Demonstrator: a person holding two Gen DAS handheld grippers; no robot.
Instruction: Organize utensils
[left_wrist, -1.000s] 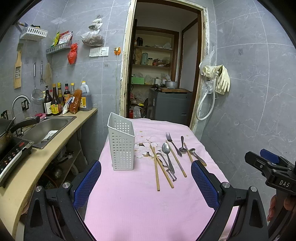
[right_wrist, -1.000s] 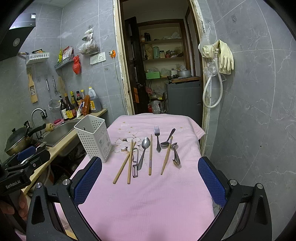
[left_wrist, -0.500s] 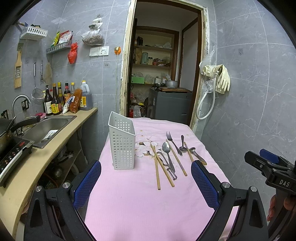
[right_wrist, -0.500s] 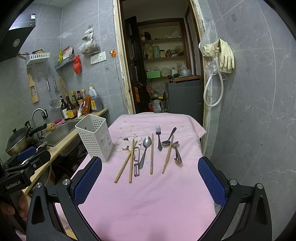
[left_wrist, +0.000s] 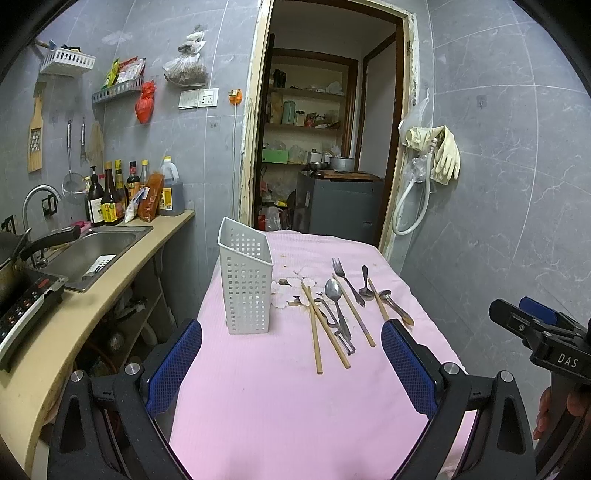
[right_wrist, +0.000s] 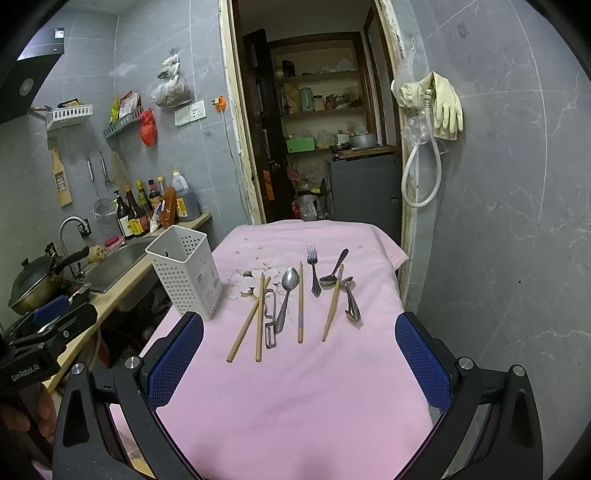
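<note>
A white perforated utensil holder stands upright on the pink tablecloth, also in the right wrist view. To its right lie several wooden chopsticks, a peeler, spoons and a fork. In the right wrist view they show as chopsticks, a spoon, a fork and a peeler. My left gripper is open and empty above the near cloth. My right gripper is open and empty, short of the utensils.
A counter with a sink, bottles and a cooktop runs along the left. A wok sits there. A grey tiled wall is close on the right. A doorway opens behind the table.
Both grippers have drifted slightly; the holder and utensils lie where they were. Nothing was taken hold of.
</note>
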